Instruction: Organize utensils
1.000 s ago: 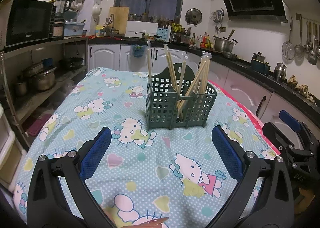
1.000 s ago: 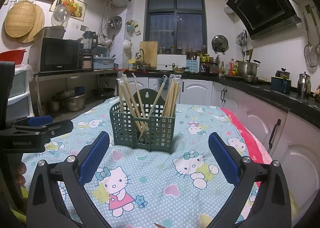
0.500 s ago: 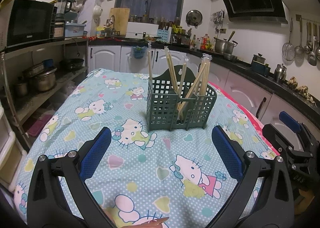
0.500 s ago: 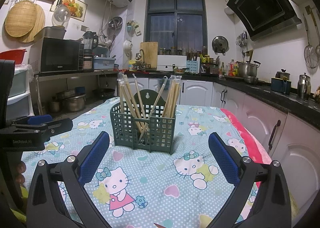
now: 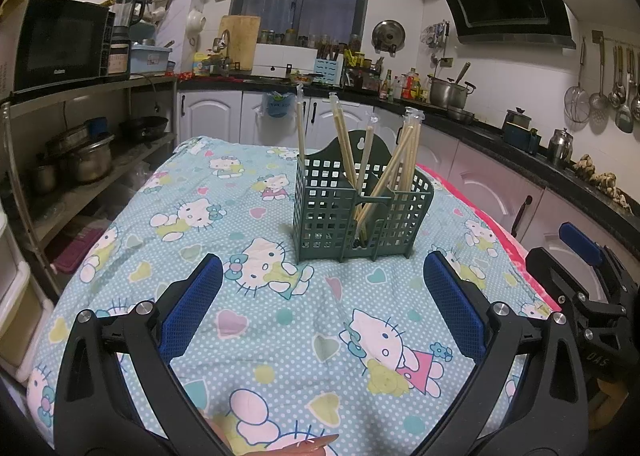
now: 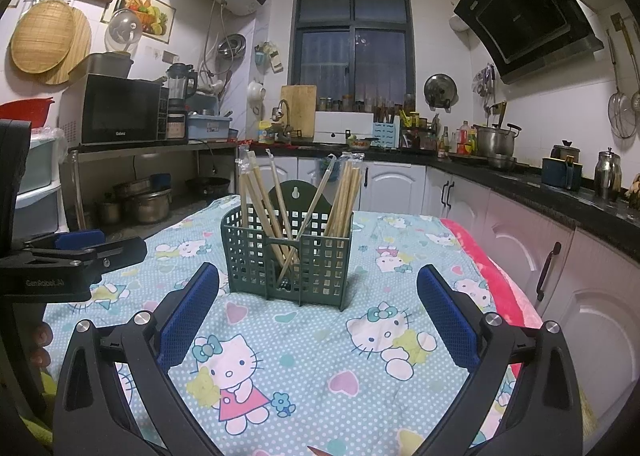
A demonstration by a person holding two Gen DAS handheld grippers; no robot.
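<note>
From the left wrist, the left gripper [image 5: 322, 296] hovers low over the table [image 5: 280, 340], its jaws spread wide and holding nothing. Ahead of it, well apart, the green utensil caddy [image 5: 362, 212] stands upright on the cartoon-print cloth. Wooden chopsticks [image 5: 402, 172] lean inside it, most crowded into the right-hand compartment, some crossing at angles, one pair standing almost straight at the left wall. Several carry clear wrapper tips. At the right edge the right gripper [image 5: 580, 268] shows side-on, also spread.

The sticks look light, thin and stiff, and smooth enough to roll or slip between flat pads. A sensible hold is probably on the upper shaft, well clear of the caddy rim, squeezing across a stick rather than along it. The caddy is lattice plastic and likely light, so it may slide or tip on the soft cloth if a stick drags against it.

From the right wrist, the right gripper [image 6: 318, 296] faces the same caddy [image 6: 286, 256] from the other front corner, jaws wide open and empty. Here the chopsticks [image 6: 344, 196] fan outward from two compartments, crossing low down, so lifting one straight up along its own lean should disturb the others least. The left gripper [image 6: 80, 246] sits at the left edge.
</note>
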